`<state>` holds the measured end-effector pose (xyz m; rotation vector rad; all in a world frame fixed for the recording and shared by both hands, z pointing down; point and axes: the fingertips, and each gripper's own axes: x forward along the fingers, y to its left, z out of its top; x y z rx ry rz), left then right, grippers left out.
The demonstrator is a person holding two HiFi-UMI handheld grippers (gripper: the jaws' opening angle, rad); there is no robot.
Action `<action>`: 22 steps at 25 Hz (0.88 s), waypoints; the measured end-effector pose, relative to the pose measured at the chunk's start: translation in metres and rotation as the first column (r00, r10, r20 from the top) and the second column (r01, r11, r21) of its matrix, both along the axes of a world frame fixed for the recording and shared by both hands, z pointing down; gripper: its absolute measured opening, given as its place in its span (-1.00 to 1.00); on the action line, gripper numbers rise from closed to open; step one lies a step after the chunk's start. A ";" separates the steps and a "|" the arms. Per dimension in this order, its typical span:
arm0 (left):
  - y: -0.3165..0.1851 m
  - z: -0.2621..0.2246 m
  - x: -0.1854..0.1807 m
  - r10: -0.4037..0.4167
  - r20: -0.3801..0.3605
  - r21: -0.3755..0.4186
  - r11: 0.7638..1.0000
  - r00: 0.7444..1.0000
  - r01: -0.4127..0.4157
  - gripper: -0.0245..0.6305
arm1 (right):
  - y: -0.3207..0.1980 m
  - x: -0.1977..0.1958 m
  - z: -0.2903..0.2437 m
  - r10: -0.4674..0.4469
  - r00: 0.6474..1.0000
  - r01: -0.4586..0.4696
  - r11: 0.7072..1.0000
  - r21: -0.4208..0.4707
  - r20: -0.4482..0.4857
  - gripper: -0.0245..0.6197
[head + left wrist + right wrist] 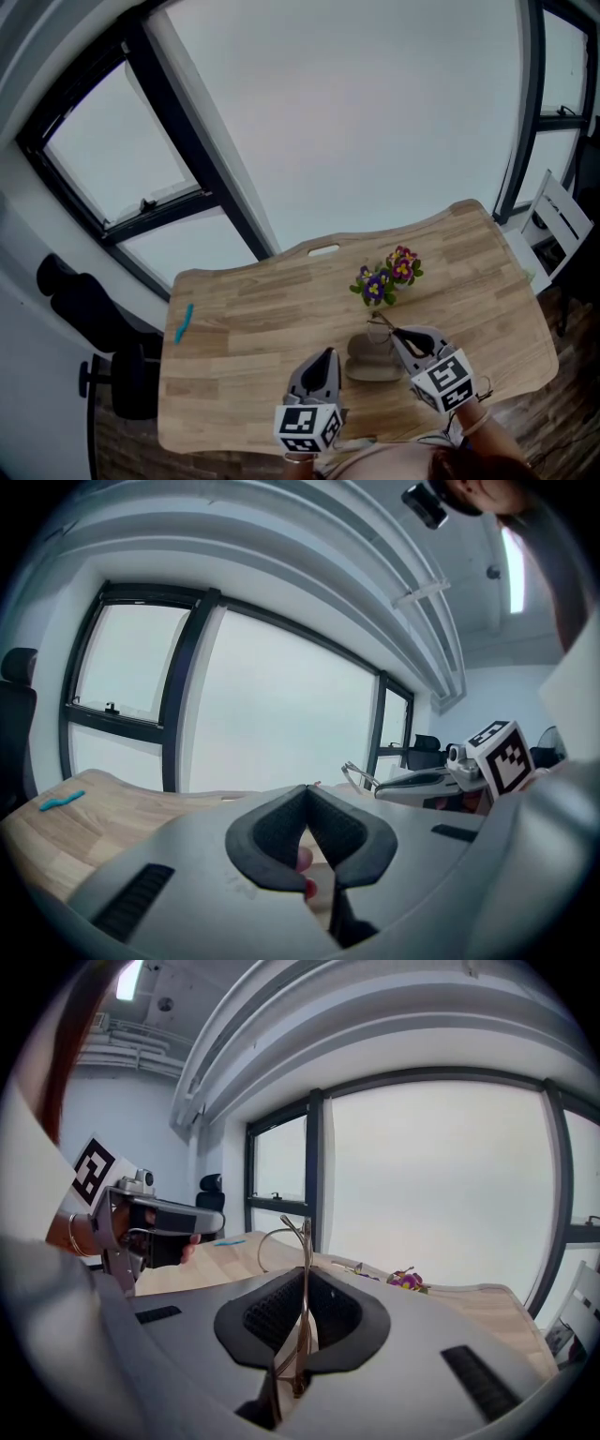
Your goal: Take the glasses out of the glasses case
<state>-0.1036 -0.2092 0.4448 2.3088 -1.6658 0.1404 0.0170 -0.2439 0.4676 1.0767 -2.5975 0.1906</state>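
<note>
Grey left hand-held gripper (327, 354), black-padded jaws

One table (244, 309) carries everything. On it sit one glasses case (370, 364), one small bunch of flowers (386, 277) with purple and pink blooms, and one blue strip (184, 322) near the left edge. There is one pair of glasses (302, 1269). Two grippers are in view, the left gripper (324, 357) and the right gripper (386, 330). Each bears one marker cube (307, 427), which makes two cubes in all. Beside the table stand one black chair (89, 314) at the left and one white slatted frame (555, 225) at the right.
</note>
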 end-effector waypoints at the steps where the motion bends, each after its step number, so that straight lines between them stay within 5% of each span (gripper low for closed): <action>1: 0.000 -0.002 0.000 0.000 -0.001 0.006 1.000 1.000 0.000 -0.93 | 0.000 0.001 -0.003 0.005 1.000 -0.005 1.000 0.004 0.013 -0.89; 22: 0.002 -0.031 0.012 0.034 0.009 0.072 0.997 0.999 -0.034 -0.93 | 0.008 0.016 -0.035 0.049 0.986 -0.056 0.998 0.037 0.159 -0.89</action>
